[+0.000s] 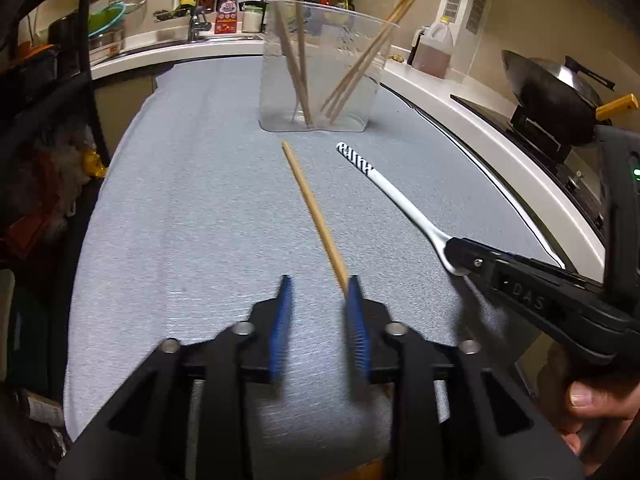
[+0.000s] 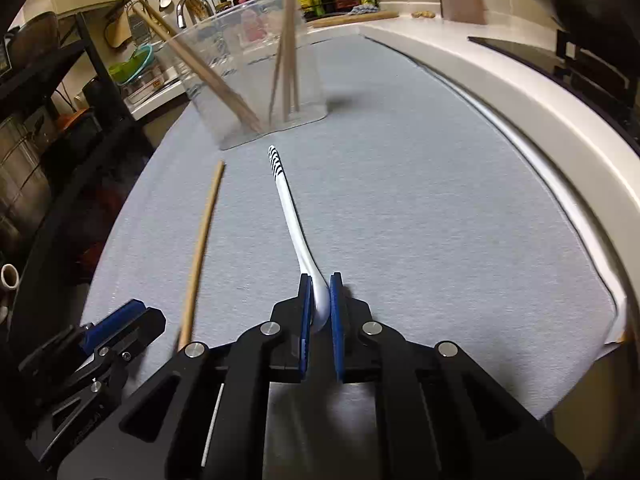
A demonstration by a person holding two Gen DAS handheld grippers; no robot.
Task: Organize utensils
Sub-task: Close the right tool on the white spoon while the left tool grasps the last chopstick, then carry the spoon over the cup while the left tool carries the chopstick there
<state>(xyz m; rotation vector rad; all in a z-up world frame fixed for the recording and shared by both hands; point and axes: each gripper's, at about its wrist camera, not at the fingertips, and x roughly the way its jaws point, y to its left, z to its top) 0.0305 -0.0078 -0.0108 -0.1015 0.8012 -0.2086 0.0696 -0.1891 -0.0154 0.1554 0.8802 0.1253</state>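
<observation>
A clear plastic container [image 1: 320, 68] stands at the far end of the grey mat [image 1: 192, 208] with several wooden chopsticks leaning inside; it also shows in the right wrist view [image 2: 244, 68]. One loose chopstick [image 1: 312, 208] lies on the mat, its near end beside my left gripper's [image 1: 318, 284] right finger; the left jaws are open with nothing between them. A white spoon [image 1: 400, 196] with a black-striped handle lies to the right. My right gripper [image 2: 320, 280] is shut on the spoon's bowl end [image 2: 294, 220]. The loose chopstick [image 2: 202, 240] and left gripper [image 2: 116, 328] show at lower left.
A white counter [image 1: 460, 100] curves along the mat's right edge, with a black wok [image 1: 548, 92] on a stove and an oil jug [image 1: 434, 48]. A sink with a faucet [image 1: 192, 4] and bottles lies behind the container. A dark shelf rack [image 2: 60, 120] stands left.
</observation>
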